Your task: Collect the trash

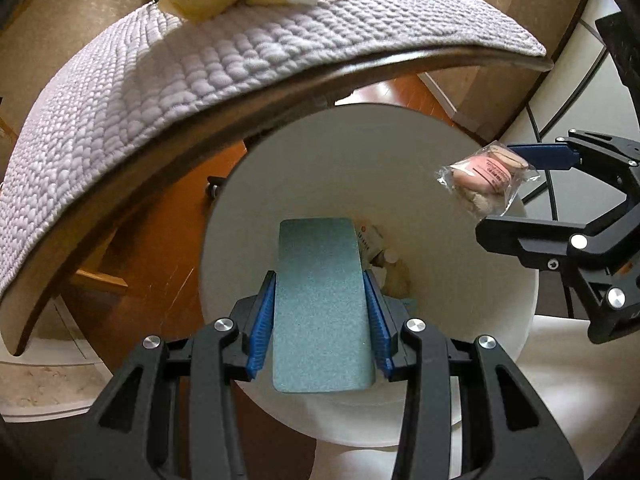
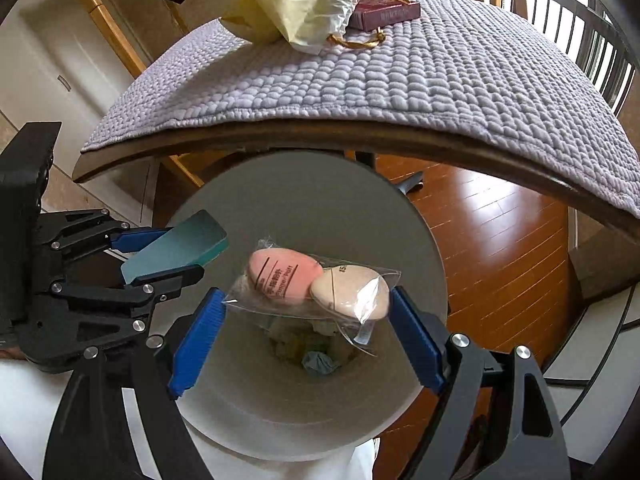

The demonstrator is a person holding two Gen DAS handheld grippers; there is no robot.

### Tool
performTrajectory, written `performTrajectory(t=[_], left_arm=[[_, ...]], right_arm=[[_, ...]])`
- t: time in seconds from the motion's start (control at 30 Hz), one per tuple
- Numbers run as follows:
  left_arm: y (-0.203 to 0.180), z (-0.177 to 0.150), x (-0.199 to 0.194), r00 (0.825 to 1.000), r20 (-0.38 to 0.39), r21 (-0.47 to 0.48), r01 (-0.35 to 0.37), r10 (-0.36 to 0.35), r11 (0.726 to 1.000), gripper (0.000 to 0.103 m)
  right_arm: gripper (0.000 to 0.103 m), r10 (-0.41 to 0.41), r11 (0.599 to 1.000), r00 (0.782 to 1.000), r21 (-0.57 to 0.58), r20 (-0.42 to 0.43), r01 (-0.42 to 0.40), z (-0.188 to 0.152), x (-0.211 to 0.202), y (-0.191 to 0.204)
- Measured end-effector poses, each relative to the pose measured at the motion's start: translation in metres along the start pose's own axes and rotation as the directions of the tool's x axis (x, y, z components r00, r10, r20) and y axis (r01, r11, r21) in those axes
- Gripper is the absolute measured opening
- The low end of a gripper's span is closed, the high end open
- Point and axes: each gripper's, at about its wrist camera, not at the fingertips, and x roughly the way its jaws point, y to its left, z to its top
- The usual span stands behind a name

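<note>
From the left wrist view, the trash at the bottom of the white bin [image 1: 460,292] is mostly hidden behind the green sponge [image 1: 320,304], so only small pale scraps peek out. The left gripper [image 1: 320,320] is clamped on the sponge, one blue pad on each long side. The sponge sticks out past the pads, right over the bin's mouth. The gripper points steeply down. Off to the right, the right gripper [image 1: 516,196] holds a clear packet [image 1: 486,182] over the bin's rim.

From the right wrist view, the packet [image 2: 316,284] has a pink puff and a cream puff inside; its print is too small to read. It lies across the gap of the right gripper [image 2: 308,320], squeezed between both blue pads, over the bin [image 2: 240,400]. Crumpled scraps below are blurry. The left gripper [image 2: 160,256] grips the sponge [image 2: 176,248] beside it.
</note>
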Motion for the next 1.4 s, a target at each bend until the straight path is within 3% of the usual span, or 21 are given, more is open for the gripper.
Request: performTrajectory(t=[0.6,0.67,0.7,0.73,0.97,1.07,1.13,1.2,1.27,1.4], left_arm=[[-0.004,0.004,0.032,0.998,-0.064,0.013,0.017,-0.016,1.000,0.044],[-0.005,0.005,0.031,0.997,-0.067,0.023,0.024,-0.022,0.999,0.061],[-0.007,0.005,0.030,0.998,-0.055,0.034,0.011,-0.009,0.999,0.074],[-0.008,0.005,0.027,0.999,-0.034,0.048,0.002,0.000,0.999,0.078],[-0.006,0.011,-0.002,0.999,0.039,0.045,0.017,-0.019,0.999,0.081],[-0.003,0.018,-0.039,0.988,0.144,0.045,0.055,-0.061,0.997,0.082],[0.004,0.030,-0.064,0.970,0.232,0.041,0.058,-0.066,0.997,0.097],[0.018,0.045,-0.079,0.952,0.305,0.014,0.021,-0.024,1.000,0.101],[0.028,0.064,-0.080,0.942,0.334,0.001,-0.004,0.003,1.000,0.101],[0.036,0.103,-0.062,0.928,0.358,0.053,-0.133,0.105,0.990,0.101]], right_arm=[[0.082,0.000,1.000,0.998,-0.004,-0.057,0.000,0.001,0.041,0.001],[0.086,-0.003,1.000,0.998,-0.005,-0.063,0.003,0.002,0.044,0.002],[0.091,-0.012,1.000,0.998,-0.005,-0.062,0.012,0.003,0.045,0.002],[0.093,-0.025,1.000,0.998,-0.004,-0.055,0.025,0.003,0.045,0.002],[0.094,-0.026,1.000,0.999,0.013,0.045,0.026,0.012,0.016,-0.004],[0.096,-0.028,1.000,0.988,0.018,0.150,0.026,0.027,-0.013,-0.009],[0.098,-0.050,0.999,0.976,0.013,0.210,0.048,0.040,-0.031,-0.015],[0.098,-0.067,0.998,0.965,-0.002,0.252,0.070,0.054,-0.040,-0.021],[0.098,-0.087,0.995,0.958,-0.016,0.275,0.095,0.074,-0.041,-0.029],[0.098,-0.106,0.989,0.954,-0.074,0.281,0.131,0.108,-0.033,-0.035]])
